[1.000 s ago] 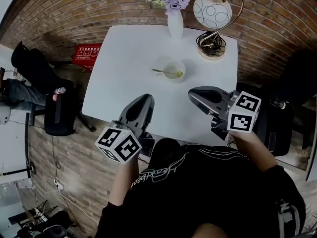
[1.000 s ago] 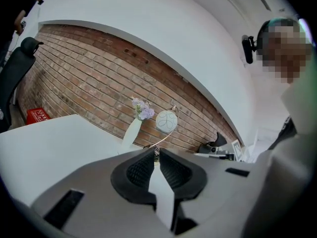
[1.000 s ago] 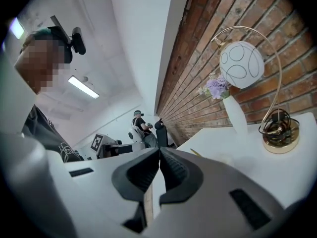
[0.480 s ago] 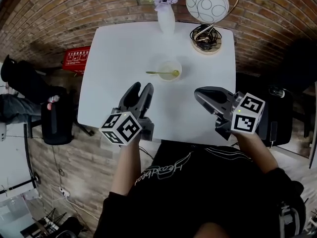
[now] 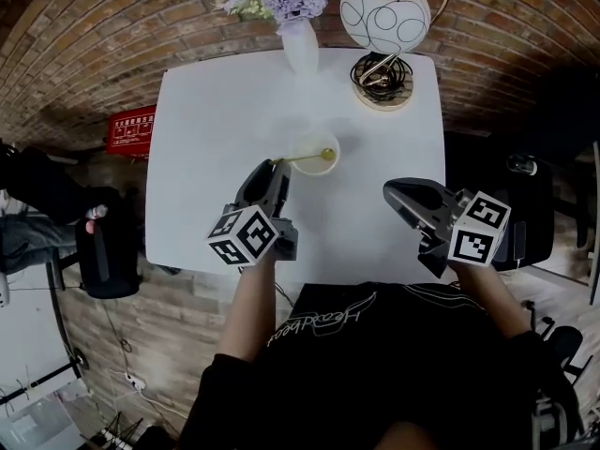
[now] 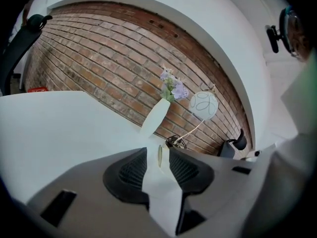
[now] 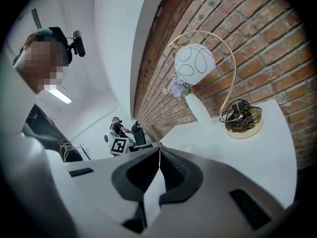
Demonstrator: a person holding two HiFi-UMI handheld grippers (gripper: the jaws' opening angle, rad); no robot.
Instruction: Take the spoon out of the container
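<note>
Closing left tongs around the thin handle end of the spoon, probably light, stiff, slick, with right tongs pressed together.

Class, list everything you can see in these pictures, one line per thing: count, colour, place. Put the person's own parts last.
table: one, white, against the brick wall
bowl: one, pale, middle of the table
spoon: one, yellow-green, in the bowl, handle pointing left
vase: one, white with purple flowers, far edge of the table
lamp: one, white globe on a gold base, far right corner
box: one, red, on the floor left of the table
left gripper: one, grey, jaws closing with the spoon's handle tip between them
right gripper: one, grey, shut and empty, over the table's near right part
</note>
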